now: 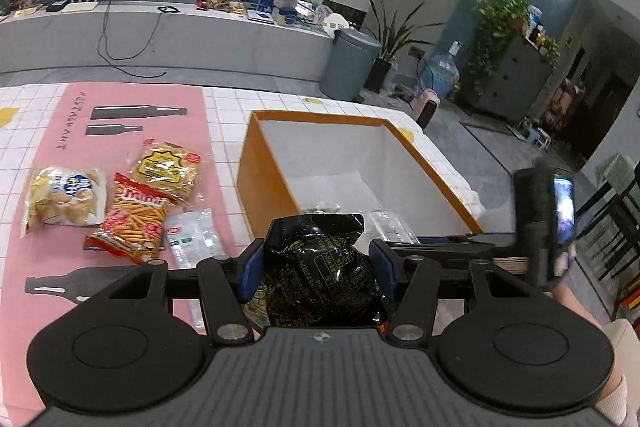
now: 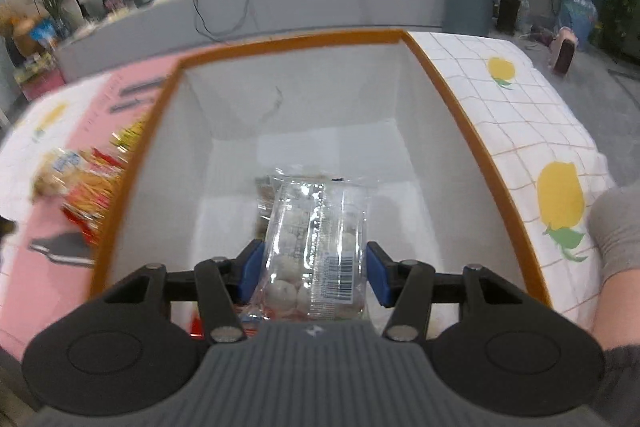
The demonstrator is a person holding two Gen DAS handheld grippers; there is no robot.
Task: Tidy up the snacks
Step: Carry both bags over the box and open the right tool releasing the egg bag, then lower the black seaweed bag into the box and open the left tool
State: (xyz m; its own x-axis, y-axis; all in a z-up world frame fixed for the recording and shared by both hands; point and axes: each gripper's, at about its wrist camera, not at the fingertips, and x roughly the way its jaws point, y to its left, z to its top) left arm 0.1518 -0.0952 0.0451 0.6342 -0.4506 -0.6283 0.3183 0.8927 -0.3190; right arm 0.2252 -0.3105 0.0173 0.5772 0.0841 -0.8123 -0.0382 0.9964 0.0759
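The left gripper (image 1: 316, 267) is seen pinching a black snack bag (image 1: 320, 275) between its blue pads, held at the near-left corner of the orange box (image 1: 256, 179). The right gripper (image 2: 314, 269) is clamped on a clear pack of round sweets (image 2: 316, 243), held over the box's white interior. Three snack bags (image 1: 132, 203) are noted on the pink mat (image 1: 120, 107), at 9 o'clock of the box.

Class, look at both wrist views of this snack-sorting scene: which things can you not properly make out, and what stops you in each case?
- Left wrist: the black packet hides the near part of the box floor.
- Left wrist: the other gripper is blurred.
- Right wrist: the snack bags left of the box are blurred; labels unreadable.
- Right wrist: the clear packet covers whatever lies under it.
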